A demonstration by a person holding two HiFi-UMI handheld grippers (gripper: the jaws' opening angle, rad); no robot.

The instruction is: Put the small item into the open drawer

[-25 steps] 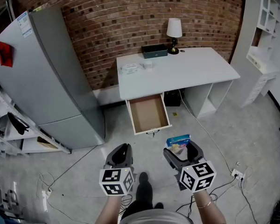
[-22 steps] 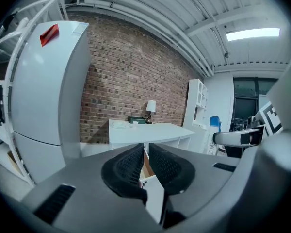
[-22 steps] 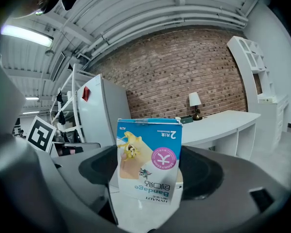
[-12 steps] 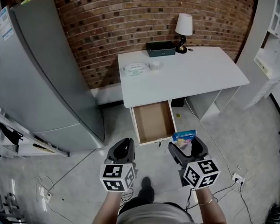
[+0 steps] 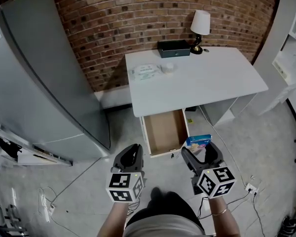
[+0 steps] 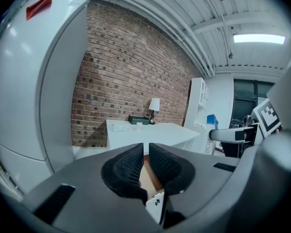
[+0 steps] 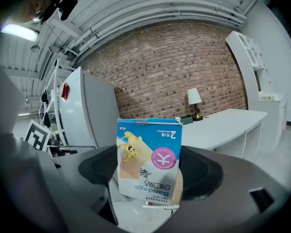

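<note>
A small blue-and-white bandage box (image 7: 149, 160) stands upright between the jaws of my right gripper (image 5: 202, 152), which is shut on it; the box (image 5: 198, 140) pokes out ahead of the jaws. The open drawer (image 5: 165, 131), brown inside and empty, juts out from under the white desk (image 5: 197, 78), just ahead and left of the box. My left gripper (image 5: 129, 158) hovers over the floor left of the drawer's front, its black pads (image 6: 127, 164) nearly touching with nothing between them.
A grey fridge (image 5: 44, 68) stands left of the desk against the brick wall. On the desk sit a lamp (image 5: 201, 26), a dark box (image 5: 173, 48) and small white items (image 5: 145, 71). White shelving (image 5: 291, 38) stands at the right. Cables (image 5: 222, 142) trail on the floor.
The view has moved closer to the desk; both grippers have advanced toward the drawer, and the bandage box now sits right beside the drawer's front right corner.
</note>
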